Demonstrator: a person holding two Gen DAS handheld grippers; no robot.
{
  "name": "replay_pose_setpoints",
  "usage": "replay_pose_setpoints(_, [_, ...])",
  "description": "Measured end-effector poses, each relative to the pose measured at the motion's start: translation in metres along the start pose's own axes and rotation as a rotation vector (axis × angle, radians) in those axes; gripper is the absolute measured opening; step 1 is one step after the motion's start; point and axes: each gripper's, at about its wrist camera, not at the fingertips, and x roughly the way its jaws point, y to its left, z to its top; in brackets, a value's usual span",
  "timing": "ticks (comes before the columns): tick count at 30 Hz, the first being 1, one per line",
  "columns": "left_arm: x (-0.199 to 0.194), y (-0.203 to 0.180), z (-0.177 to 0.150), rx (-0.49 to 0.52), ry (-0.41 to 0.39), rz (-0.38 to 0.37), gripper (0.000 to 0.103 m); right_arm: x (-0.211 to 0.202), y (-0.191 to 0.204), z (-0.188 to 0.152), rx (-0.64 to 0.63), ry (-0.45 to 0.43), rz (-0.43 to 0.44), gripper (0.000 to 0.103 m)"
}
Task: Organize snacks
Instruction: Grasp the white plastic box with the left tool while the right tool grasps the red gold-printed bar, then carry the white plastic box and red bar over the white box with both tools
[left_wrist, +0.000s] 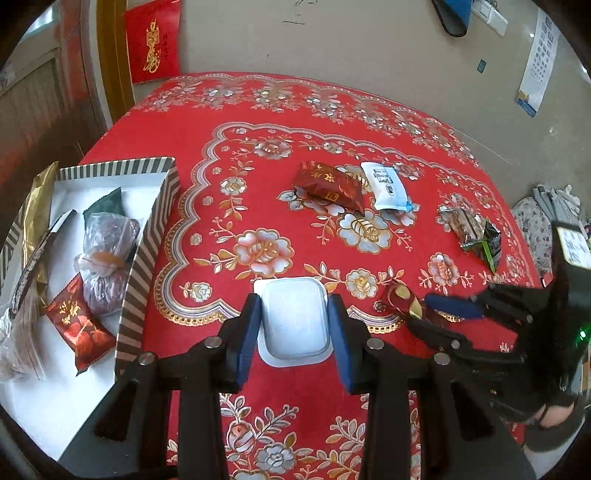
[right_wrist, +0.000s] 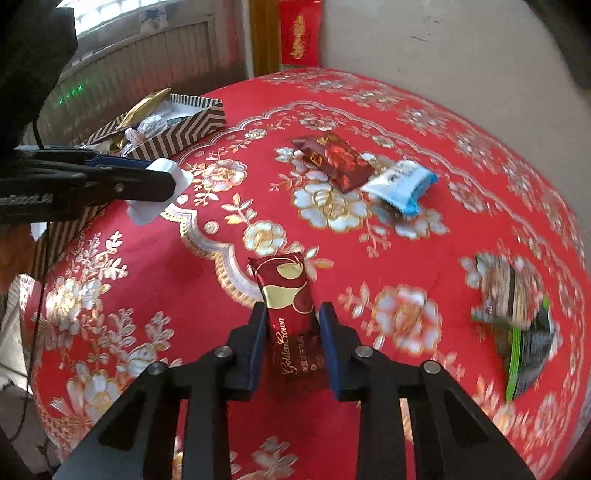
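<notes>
Tablecloth (left_wrist: 295, 122), red with gold flowers, is carrying a striped box (left_wrist: 146, 251) holding snacks. Left gripper (left_wrist: 293, 317) is pinching a white plastic cup (left_wrist: 293, 317); right gripper (right_wrist: 291, 332) is clamping a maroon-gold bar (right_wrist: 286, 291).

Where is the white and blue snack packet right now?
The white and blue packet lies on the red tablecloth toward the far side, touching the dark red packet on its left.

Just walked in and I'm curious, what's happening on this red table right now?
A person is sorting snacks with two handheld grippers. The left gripper holds a white plastic cup; the right gripper is shut on a Golden Crown bar. The striped box holds some snacks; three packets remain on the tablecloth.
</notes>
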Motion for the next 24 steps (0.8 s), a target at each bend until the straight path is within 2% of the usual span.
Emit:
replay_pose_setpoints(3, [-0.001,-0.003,-0.005,0.008,0.002,-0.002,0.039,-0.008,0.01,-0.01,0.031,-0.021,-0.015,0.025])
replay_pose_setpoints(11, [-0.007,-0.011,-0.021,0.042,-0.012,0.017,0.039,-0.039,0.042,-0.029,0.07,-0.131,-0.192,0.025])
replay_pose_setpoints(21, [-0.02,-0.015,-0.031,0.071,-0.044,0.036,0.039,-0.064,0.057,-0.023,0.182,-0.238,-0.223,0.024])
replay_pose_setpoints(24, [-0.021,-0.014,-0.032,0.073,-0.045,0.037,0.039,-0.065,0.057,-0.019,0.211,-0.253,-0.202,0.023])
